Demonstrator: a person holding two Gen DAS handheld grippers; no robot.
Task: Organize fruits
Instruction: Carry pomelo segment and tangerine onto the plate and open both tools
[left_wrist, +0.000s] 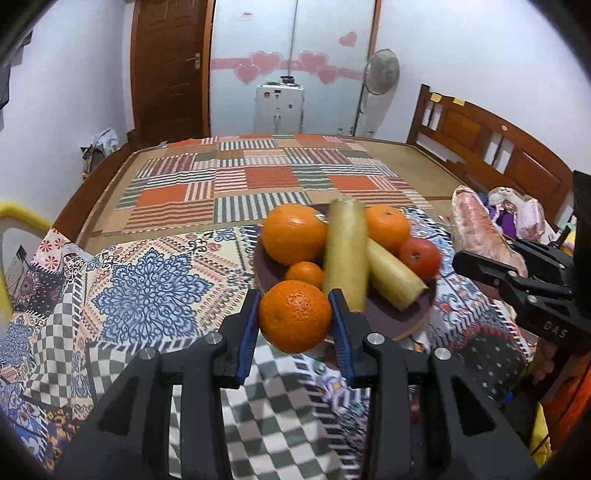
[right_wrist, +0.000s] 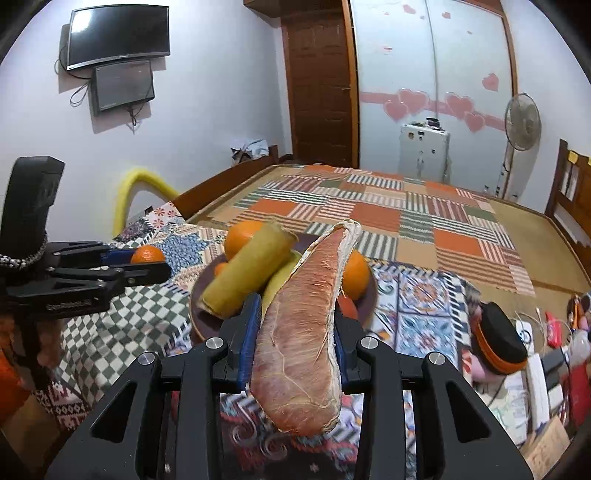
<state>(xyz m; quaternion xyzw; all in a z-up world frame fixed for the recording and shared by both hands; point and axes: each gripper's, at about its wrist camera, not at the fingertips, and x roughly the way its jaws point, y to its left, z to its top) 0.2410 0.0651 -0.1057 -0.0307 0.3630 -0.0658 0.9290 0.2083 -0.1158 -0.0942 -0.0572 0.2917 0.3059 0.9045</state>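
Note:
My left gripper (left_wrist: 294, 315) is shut on a tangerine (left_wrist: 294, 316), held just in front of a dark plate (left_wrist: 402, 325). On the plate lie a big orange (left_wrist: 293, 233), a second orange (left_wrist: 388, 225), a small tangerine (left_wrist: 304, 274), a red tomato (left_wrist: 421, 256) and two pale yellow cane pieces (left_wrist: 345, 251). My right gripper (right_wrist: 295, 321) is shut on a long pinkish pomelo wedge (right_wrist: 303, 332), above the near edge of the plate (right_wrist: 201, 321). That wedge (left_wrist: 480, 229) and the right gripper (left_wrist: 517, 280) show at the right in the left wrist view.
A patterned patchwork cloth (left_wrist: 147, 288) covers the surface under the plate. Behind it spreads a bed with a striped quilt (left_wrist: 251, 177) and a wooden headboard (left_wrist: 498, 147). Cluttered items, including a black and orange case (right_wrist: 498, 339), lie at the right.

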